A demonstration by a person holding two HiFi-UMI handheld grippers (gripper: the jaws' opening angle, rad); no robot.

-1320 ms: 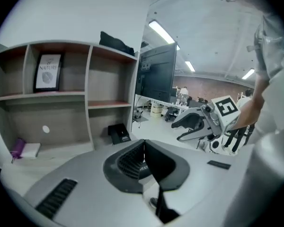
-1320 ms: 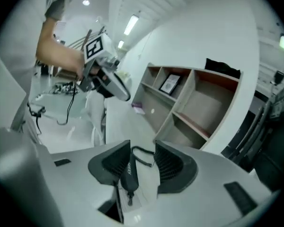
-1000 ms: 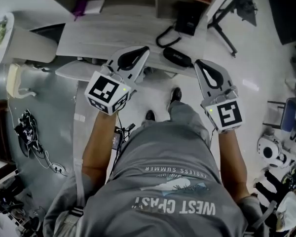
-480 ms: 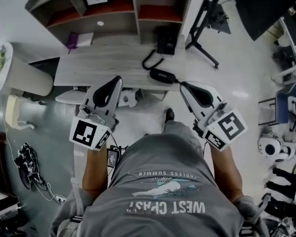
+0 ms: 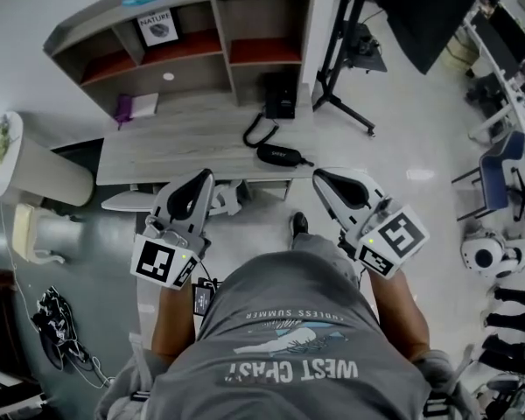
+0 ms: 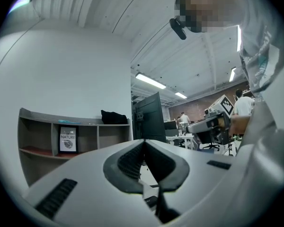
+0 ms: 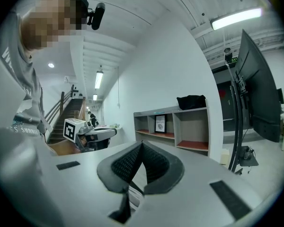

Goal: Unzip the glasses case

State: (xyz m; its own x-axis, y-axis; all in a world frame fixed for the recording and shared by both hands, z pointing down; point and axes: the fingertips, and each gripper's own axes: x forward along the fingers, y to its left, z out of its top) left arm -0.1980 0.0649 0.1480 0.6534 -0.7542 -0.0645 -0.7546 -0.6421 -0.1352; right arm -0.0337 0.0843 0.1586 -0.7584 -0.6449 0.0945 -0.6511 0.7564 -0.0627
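Desk [image 5: 184,138], upper centre of frame; glasses case [image 5: 278,154] lies near its front edge, zipped or unzipped not legible; your left gripper [image 5: 201,178] and right gripper [image 5: 324,178] are both closed, empty, below the desk edge, apart from the case.

bright ceiling strips, fisheye edges

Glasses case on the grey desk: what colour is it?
Black. The oval glasses case shows best in the head view.
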